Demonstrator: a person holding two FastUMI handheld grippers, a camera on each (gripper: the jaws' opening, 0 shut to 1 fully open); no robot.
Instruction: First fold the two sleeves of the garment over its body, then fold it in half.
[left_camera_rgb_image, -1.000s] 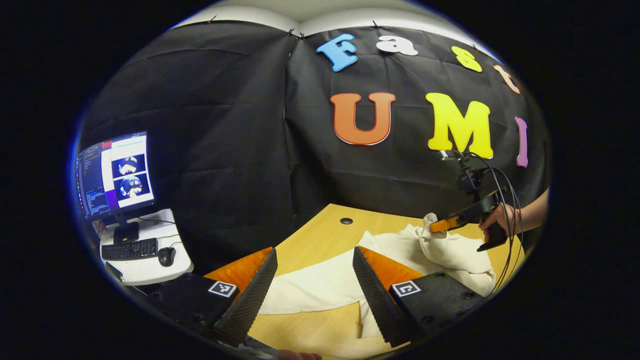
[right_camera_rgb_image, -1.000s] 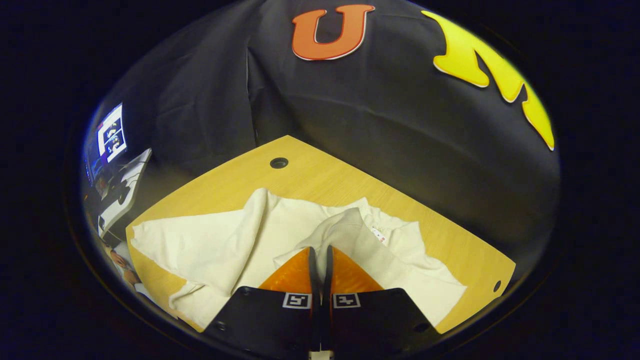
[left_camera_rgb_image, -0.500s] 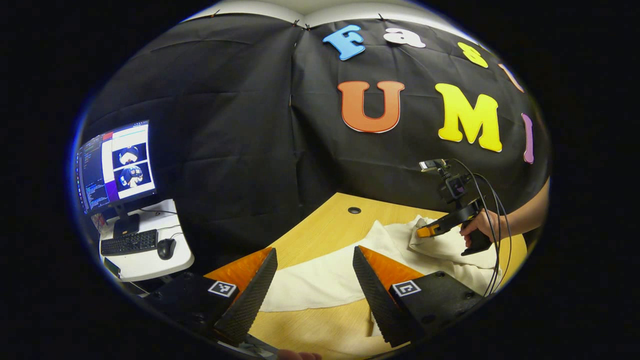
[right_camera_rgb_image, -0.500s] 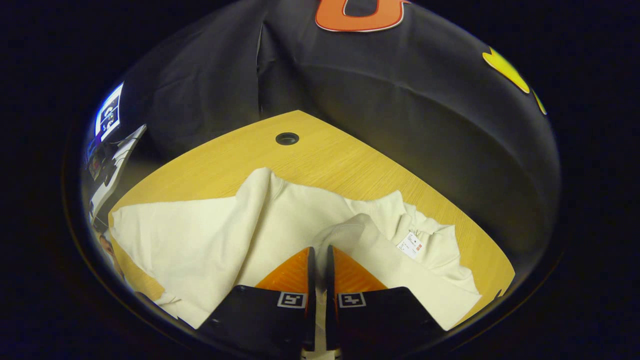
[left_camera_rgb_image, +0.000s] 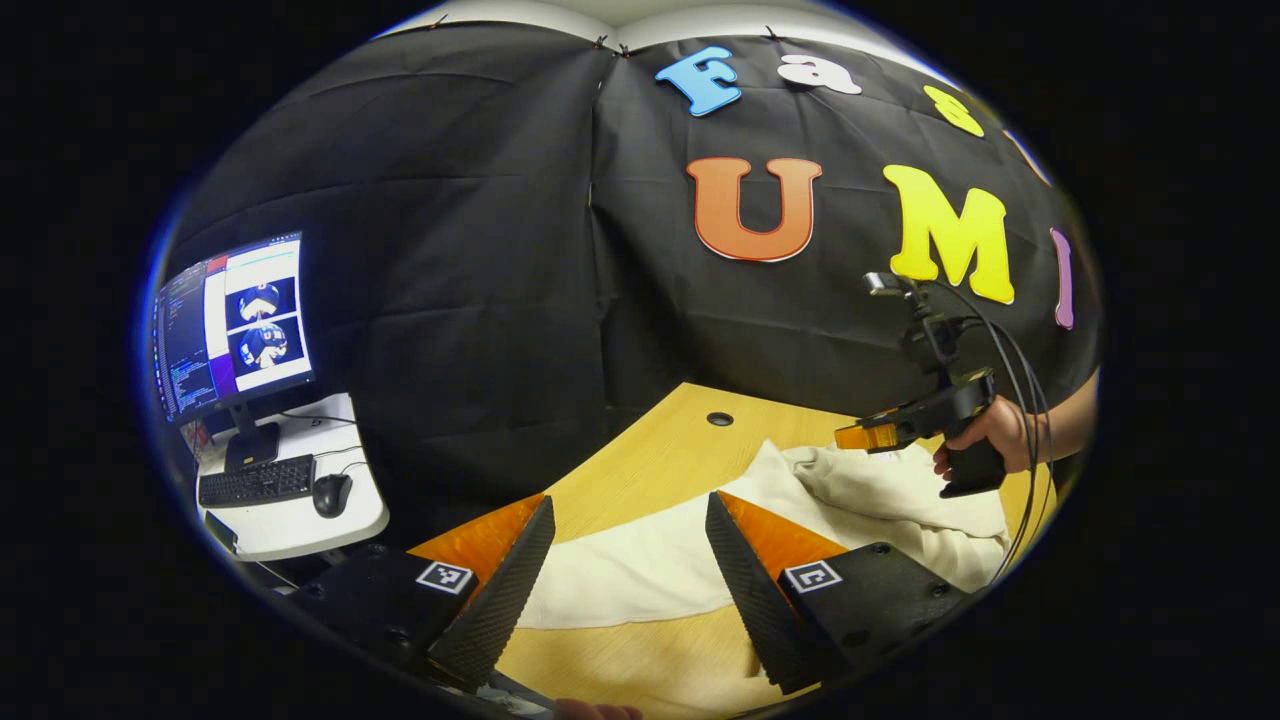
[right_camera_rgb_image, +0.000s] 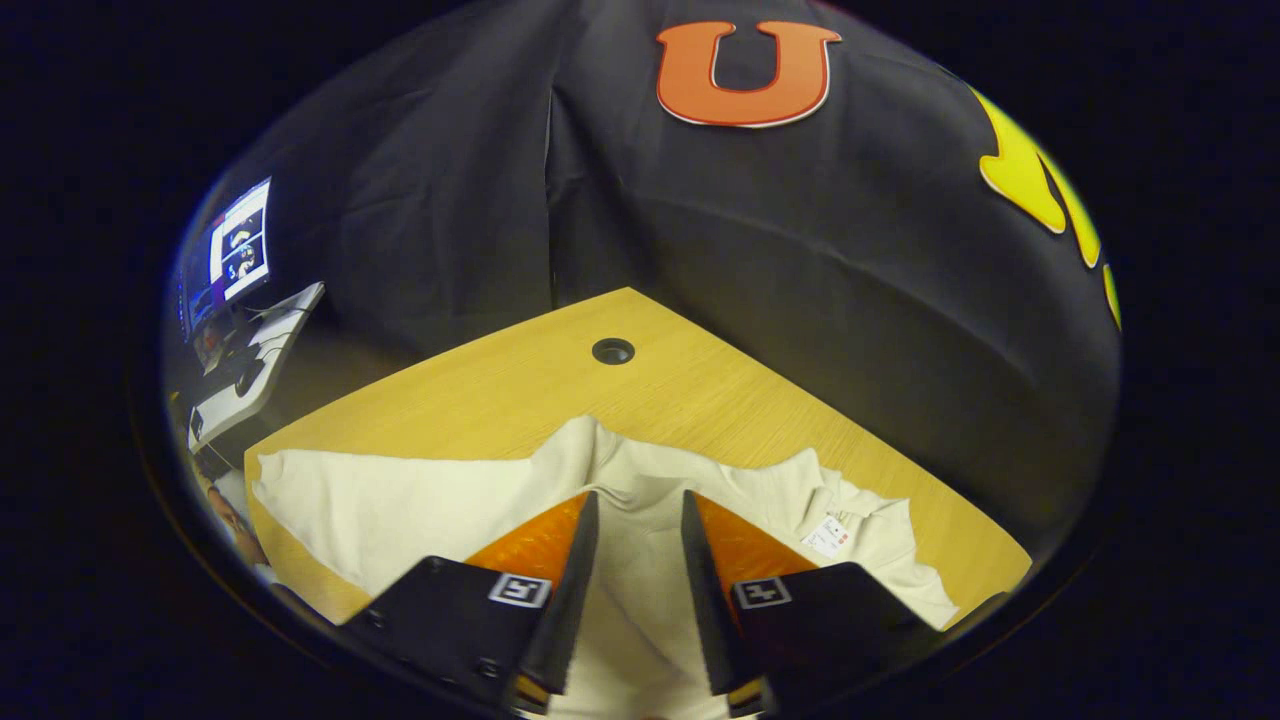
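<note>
In the left gripper view, the left gripper (left_camera_rgb_image: 628, 545) is sitting wide open at the bottom, holding nothing. The white shirt (left_camera_rgb_image: 640, 570) is lying on the wooden table (left_camera_rgb_image: 640, 455) in the lower middle. At the right, a hand (left_camera_rgb_image: 985, 430) is holding the right gripper (left_camera_rgb_image: 862, 437) above the shirt. In the right gripper view its fingers (right_camera_rgb_image: 570, 590) are standing partly open, gripping nothing.

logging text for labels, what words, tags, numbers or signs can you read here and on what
Nothing here reads as text.
White tag on the cream garment: print too small to read.
Square black-and-white markers on the left gripper and right gripper: patterns, not words.
Monitor: too small and blurred to read.
</note>
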